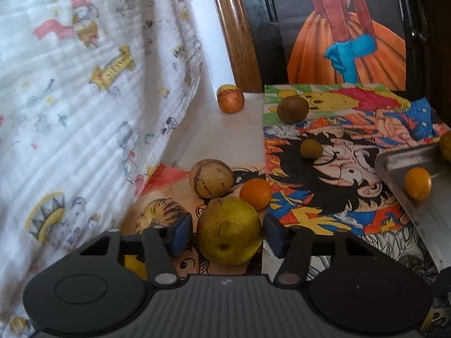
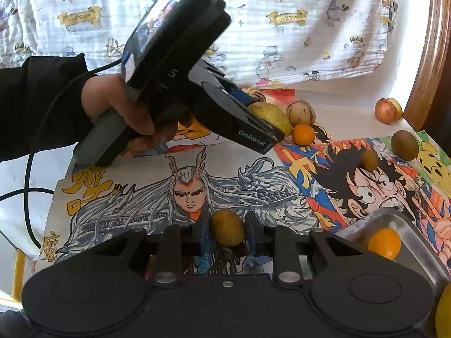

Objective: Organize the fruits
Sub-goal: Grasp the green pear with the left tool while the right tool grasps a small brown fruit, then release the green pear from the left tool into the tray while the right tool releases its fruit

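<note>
Pear (image 1: 229, 231) nearest, between left gripper (image 1: 225, 235) pads; orange (image 1: 256, 193) just right behind it, melon (image 1: 210, 178) behind. Kiwi (image 1: 292, 109) farther right; apple (image 1: 230, 98) farthest. Tray (image 1: 400, 166) at right, holding small orange (image 1: 418, 183).

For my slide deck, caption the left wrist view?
Left gripper jaws flank a pear among scattered fruit; tray at right.

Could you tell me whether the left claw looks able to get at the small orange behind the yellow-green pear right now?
Probably not directly: the pear sits between the left claw's fingers, blocking the orange just behind.
</note>
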{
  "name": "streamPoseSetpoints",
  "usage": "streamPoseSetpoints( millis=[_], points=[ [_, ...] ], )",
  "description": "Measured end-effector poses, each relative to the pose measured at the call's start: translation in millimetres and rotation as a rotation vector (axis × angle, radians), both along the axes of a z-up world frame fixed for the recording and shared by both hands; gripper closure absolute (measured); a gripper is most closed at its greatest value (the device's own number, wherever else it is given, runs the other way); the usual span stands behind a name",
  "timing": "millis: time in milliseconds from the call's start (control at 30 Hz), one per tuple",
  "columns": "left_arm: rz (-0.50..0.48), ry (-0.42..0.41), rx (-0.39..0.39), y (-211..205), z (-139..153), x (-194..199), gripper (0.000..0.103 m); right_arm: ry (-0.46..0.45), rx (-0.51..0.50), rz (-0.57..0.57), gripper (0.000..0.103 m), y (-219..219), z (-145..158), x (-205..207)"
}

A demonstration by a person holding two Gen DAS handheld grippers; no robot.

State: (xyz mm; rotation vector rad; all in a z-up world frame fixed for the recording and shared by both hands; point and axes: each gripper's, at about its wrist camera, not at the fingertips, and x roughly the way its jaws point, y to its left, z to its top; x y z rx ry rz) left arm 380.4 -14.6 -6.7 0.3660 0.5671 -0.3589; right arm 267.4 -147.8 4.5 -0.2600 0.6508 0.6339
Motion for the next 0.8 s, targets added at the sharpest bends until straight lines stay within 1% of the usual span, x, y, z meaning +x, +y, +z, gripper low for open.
streamPoseSetpoints(
  millis=[100,300,467,667,800],
  points=[
    [0.010,0.031,0.003,-0.4,-4.7,6.1,0.047,0.002,0.006,-0.001,0.074,-0.4,-0.3,0.2],
    [0.046,0.063,-0.054,5.6,-3.7,9.8,0.048,-0.002,0.019,-0.006,0.074,-1.6,1.2,-1.4],
    [0.076,0.092,-0.109,10.1,1.3,1.6,0.048,-0.023,0.051,-0.019,0.074,-8.7,10.1,-10.3],
    [0.100,0.079,-0.169,12.4,20.2,-19.2,0.048,-0.069,0.094,-0.039,0.074,-26.7,24.9,-28.7],
    [0.105,0.065,-0.204,3.0,32.8,-33.9,0.048,-0.093,0.118,-0.073,0.074,-49.4,31.7,-41.9]
  ],
)
